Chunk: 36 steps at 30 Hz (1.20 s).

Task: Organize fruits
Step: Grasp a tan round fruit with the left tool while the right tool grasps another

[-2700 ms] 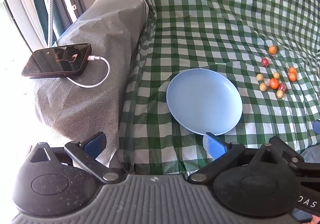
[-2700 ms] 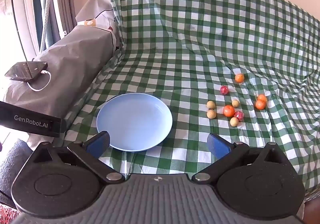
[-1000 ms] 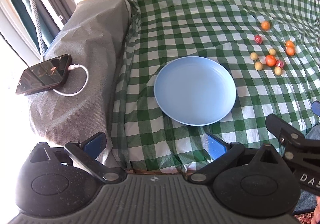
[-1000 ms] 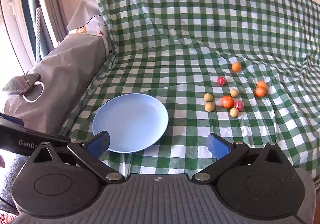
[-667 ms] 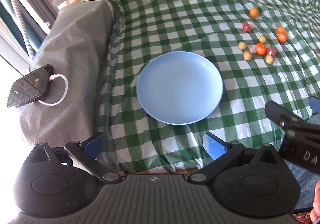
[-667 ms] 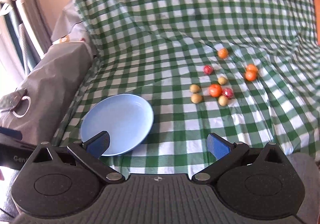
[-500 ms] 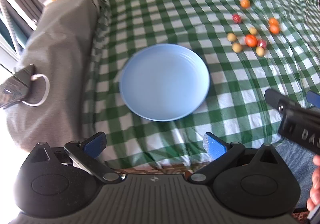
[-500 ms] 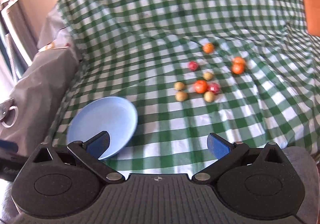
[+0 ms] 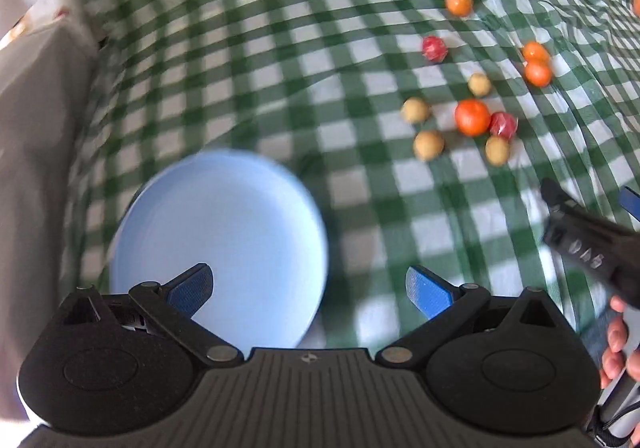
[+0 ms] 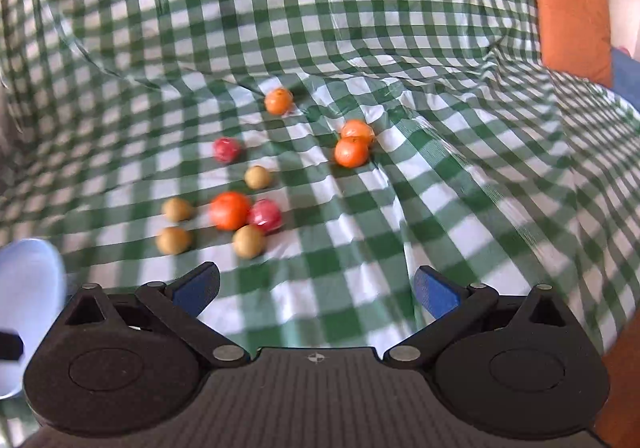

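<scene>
Several small fruits lie on a green checked cloth (image 10: 440, 207): orange ones such as the big one (image 10: 230, 210) (image 9: 472, 117), red ones (image 10: 265, 214) (image 9: 434, 47) and tan ones (image 10: 249, 241) (image 9: 429, 144). An empty blue plate (image 9: 224, 240) lies left of them; its edge shows in the right wrist view (image 10: 28, 272). My left gripper (image 9: 310, 286) is open and empty over the plate's near edge. My right gripper (image 10: 316, 288) is open and empty, just short of the fruit cluster; it also shows in the left wrist view (image 9: 588, 244).
A grey covered block (image 9: 36, 135) stands left of the plate. An orange cushion (image 10: 572, 11) leans at the far right. The cloth is wrinkled around the fruits.
Both grippers have moved forward and swung right toward the fruits. The phone on the grey block has left the view. The plate has slid to the left of both views.
</scene>
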Each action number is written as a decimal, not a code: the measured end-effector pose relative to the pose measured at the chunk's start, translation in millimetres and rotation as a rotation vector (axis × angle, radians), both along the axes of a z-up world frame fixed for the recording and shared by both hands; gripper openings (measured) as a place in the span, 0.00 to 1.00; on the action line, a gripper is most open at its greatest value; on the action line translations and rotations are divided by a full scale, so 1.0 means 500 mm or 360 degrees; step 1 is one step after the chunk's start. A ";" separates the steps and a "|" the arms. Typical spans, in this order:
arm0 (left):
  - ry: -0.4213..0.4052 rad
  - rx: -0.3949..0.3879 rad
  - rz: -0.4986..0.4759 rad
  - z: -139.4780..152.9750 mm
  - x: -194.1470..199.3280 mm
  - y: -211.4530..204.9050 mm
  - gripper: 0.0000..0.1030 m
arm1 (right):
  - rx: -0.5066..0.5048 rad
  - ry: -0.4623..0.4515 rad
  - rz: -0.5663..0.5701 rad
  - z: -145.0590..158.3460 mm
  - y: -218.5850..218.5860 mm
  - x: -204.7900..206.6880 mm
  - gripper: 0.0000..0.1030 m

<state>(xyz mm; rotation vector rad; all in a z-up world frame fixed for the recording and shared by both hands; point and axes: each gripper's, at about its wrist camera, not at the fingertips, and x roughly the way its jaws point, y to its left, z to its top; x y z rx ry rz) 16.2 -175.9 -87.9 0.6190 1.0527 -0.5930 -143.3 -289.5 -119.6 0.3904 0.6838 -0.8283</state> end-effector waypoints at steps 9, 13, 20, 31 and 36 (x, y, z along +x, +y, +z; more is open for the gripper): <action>0.0154 -0.0114 -0.0048 -0.101 0.085 -0.160 0.99 | -0.0024 0.0090 0.0269 -0.110 -0.069 0.106 0.96; 0.0184 -0.0116 -0.0135 -0.128 0.093 -0.210 0.98 | -0.0056 0.0074 0.0302 -0.126 -0.072 0.134 0.92; 0.0258 -0.0167 -0.0211 -0.127 0.090 -0.224 0.28 | -0.0158 0.0057 0.0373 -0.111 -0.036 0.112 0.26; 0.0090 -0.0027 -0.0153 0.017 0.019 -0.060 0.28 | -0.0150 -0.0055 0.0050 -0.036 -0.048 0.023 0.26; 0.0072 -0.0010 -0.0140 0.089 -0.042 0.061 0.28 | 0.0029 -0.0152 0.0152 0.041 0.034 -0.053 0.26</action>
